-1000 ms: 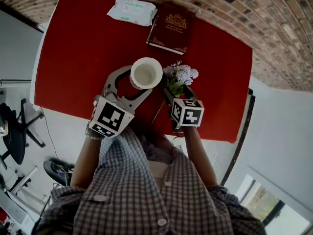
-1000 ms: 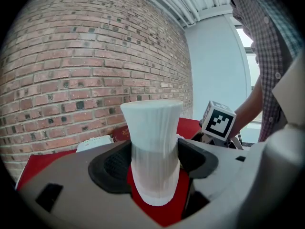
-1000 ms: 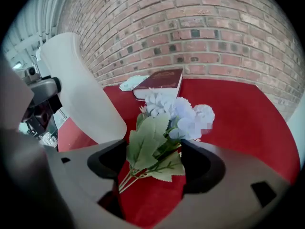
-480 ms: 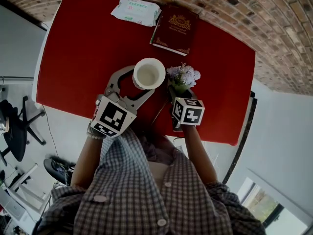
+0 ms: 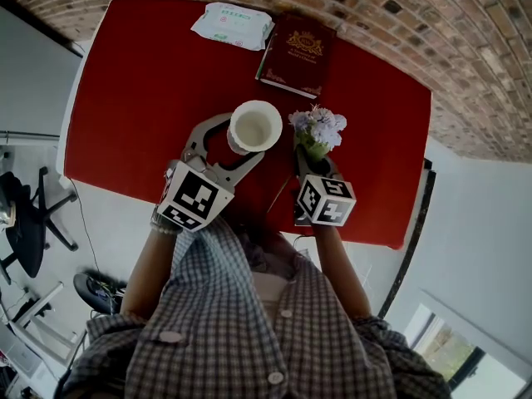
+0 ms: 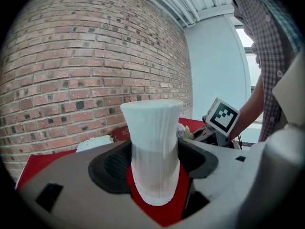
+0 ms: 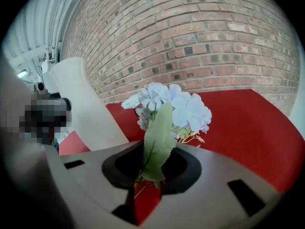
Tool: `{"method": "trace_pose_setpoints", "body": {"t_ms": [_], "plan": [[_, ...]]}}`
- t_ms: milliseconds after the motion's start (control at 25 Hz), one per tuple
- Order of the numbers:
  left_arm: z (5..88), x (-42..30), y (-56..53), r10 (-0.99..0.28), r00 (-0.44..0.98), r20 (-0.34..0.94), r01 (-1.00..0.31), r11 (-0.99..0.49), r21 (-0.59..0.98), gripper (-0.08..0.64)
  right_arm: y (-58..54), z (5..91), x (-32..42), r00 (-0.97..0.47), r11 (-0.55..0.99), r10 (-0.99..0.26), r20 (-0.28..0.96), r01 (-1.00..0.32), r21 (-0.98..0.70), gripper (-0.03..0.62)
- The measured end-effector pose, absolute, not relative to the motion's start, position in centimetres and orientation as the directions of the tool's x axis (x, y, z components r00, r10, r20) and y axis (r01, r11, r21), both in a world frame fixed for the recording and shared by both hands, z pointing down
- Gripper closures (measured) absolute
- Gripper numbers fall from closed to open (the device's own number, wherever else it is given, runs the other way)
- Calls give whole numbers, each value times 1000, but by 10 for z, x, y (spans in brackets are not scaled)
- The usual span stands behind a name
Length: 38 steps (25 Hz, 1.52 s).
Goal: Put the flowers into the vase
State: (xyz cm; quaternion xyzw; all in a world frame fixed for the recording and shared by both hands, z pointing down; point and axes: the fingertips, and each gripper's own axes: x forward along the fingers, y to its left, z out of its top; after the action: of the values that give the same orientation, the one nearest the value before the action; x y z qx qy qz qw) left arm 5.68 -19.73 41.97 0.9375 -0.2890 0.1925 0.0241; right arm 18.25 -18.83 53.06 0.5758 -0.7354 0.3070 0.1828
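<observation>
Right gripper view: a leaf (image 7: 157, 140) hides the stems. My right claw (image 7: 150, 178) has just closed on the flowers (image 7: 174, 109), now raised compared with before. My left claw (image 6: 155, 173) clamps the vase (image 6: 152, 128).

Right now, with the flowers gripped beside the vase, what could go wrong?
The right gripper jaws have just been closing on the flowers, on thin stems and a leaf: they could slip or swivel. Stems catching the vase rim could tip it, though the left gripper brackets it.
</observation>
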Motion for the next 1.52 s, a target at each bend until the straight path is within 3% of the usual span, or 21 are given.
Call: {"method": "trace_pose_setpoints", "body": {"t_ms": [760, 1520], "plan": [[421, 57, -198, -529, 767, 363, -549, -834, -54, 245, -233, 339, 185, -303, 287, -927, 220, -952, -105, 511], [424, 55, -198, -526, 777, 345, -550, -834, -33, 245, -252, 158, 162, -391, 391, -901, -185, -920, 43, 511]]}}
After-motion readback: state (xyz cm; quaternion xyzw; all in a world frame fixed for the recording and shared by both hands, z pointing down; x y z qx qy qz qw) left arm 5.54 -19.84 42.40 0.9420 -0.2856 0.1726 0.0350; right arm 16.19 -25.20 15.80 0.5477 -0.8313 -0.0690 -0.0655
